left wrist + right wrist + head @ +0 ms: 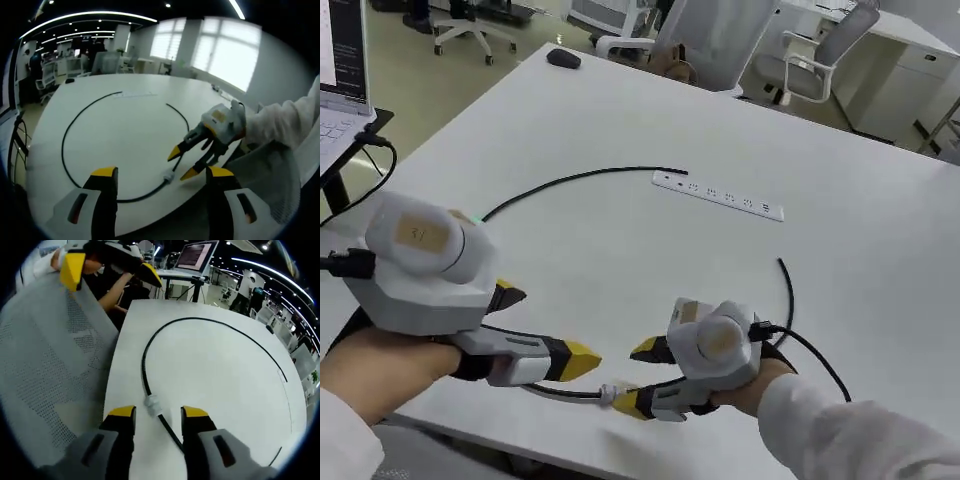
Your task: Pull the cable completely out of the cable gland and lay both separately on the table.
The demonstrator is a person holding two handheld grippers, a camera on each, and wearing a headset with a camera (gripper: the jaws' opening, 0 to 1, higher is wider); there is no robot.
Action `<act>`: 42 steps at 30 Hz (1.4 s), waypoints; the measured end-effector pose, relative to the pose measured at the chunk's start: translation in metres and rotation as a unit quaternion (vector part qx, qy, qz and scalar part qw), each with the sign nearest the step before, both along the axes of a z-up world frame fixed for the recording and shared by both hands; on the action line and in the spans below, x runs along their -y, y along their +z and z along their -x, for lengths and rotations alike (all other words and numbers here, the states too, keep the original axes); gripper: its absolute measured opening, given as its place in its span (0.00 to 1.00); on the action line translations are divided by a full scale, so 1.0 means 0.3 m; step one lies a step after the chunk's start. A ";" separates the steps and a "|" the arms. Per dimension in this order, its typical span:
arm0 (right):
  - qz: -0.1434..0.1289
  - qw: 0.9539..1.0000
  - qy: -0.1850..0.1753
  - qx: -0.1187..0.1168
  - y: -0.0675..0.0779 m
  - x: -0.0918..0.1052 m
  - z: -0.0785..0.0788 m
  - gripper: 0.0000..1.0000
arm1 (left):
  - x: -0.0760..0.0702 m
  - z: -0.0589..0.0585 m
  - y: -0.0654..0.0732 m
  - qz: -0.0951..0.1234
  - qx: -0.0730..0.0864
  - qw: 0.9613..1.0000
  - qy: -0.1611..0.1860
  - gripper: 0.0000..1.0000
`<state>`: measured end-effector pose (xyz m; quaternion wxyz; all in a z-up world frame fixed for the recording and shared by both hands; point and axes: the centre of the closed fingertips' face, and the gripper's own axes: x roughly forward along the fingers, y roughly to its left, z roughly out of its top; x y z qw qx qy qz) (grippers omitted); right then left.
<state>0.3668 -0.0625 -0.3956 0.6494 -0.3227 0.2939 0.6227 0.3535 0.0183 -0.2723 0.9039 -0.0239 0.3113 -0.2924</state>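
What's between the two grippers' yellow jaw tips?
Head view: a small white cable gland on the thin black cable, lying between left gripper and right gripper.

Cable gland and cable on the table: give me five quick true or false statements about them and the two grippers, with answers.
1. The black cable runs through the cable gland. True.
2. The right gripper is clamped on the gland. False: its jaws are open, and the gland lies on the table just by their tips.
3. The left gripper is open and holds nothing. True.
4. The cable lies in a straight line. False: it sweeps in a wide curve across the table.
5. The white power strip hangs off the table's edge. False: it lies flat on the table, near one end of the cable.
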 end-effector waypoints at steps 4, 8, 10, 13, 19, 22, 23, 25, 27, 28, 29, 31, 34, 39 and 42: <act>0.024 1.000 0.006 0.006 -0.053 0.030 -0.025 0.19 | 0.008 0.006 -0.012 -0.007 -0.007 1.000 -0.006 0.73; 0.033 0.999 0.022 0.012 -0.064 0.026 -0.013 0.16 | 0.011 0.011 -0.023 -0.011 -0.014 1.000 -0.011 0.72; 0.041 0.998 0.032 0.022 -0.077 0.024 -0.006 0.14 | 0.015 0.014 -0.028 -0.014 -0.016 1.000 -0.015 0.72; 0.032 0.999 0.026 0.019 -0.079 0.013 -0.008 0.13 | 0.019 0.016 -0.033 -0.018 -0.018 0.999 -0.021 0.72; 0.032 0.999 0.037 0.014 -0.078 0.010 0.004 0.07 | 0.021 0.021 -0.034 -0.021 -0.019 0.999 -0.022 0.72; 0.031 0.999 0.036 0.011 -0.086 0.006 0.010 0.05 | 0.017 0.020 -0.034 -0.021 -0.019 0.999 -0.019 0.72; 0.028 0.999 0.042 0.020 -0.089 0.004 0.011 0.05 | 0.015 0.020 -0.034 -0.022 -0.019 0.999 -0.017 0.72; 0.026 0.999 0.037 0.021 -0.085 0.003 0.016 0.04 | 0.009 0.018 -0.033 -0.022 -0.019 0.999 -0.014 0.71; 0.024 0.999 0.036 0.020 -0.082 0.007 0.024 0.03 | 0.008 0.017 -0.032 -0.021 -0.019 1.000 -0.012 0.71; 0.024 0.999 0.034 0.020 -0.080 0.008 0.026 0.03 | 0.008 0.017 -0.032 -0.022 -0.019 1.000 -0.012 0.71; 0.023 0.999 0.030 0.019 -0.075 0.010 0.029 0.03 | 0.007 0.017 -0.032 -0.022 -0.019 1.000 -0.011 0.71; 0.014 0.999 0.027 0.017 -0.061 0.007 0.034 0.03 | 0.006 0.018 -0.032 -0.022 -0.019 1.000 -0.011 0.71; 0.003 1.000 0.021 0.019 -0.026 0.013 0.029 0.02 | 0.007 0.019 -0.032 -0.023 -0.018 0.999 -0.012 0.71; -0.024 0.999 0.010 0.031 0.046 0.017 0.006 0.02 | 0.010 0.020 -0.031 -0.026 -0.016 0.999 -0.016 0.71; -0.043 0.998 0.004 0.039 0.099 0.027 0.003 0.02 | 0.016 0.023 -0.029 -0.030 -0.014 0.999 -0.022 0.71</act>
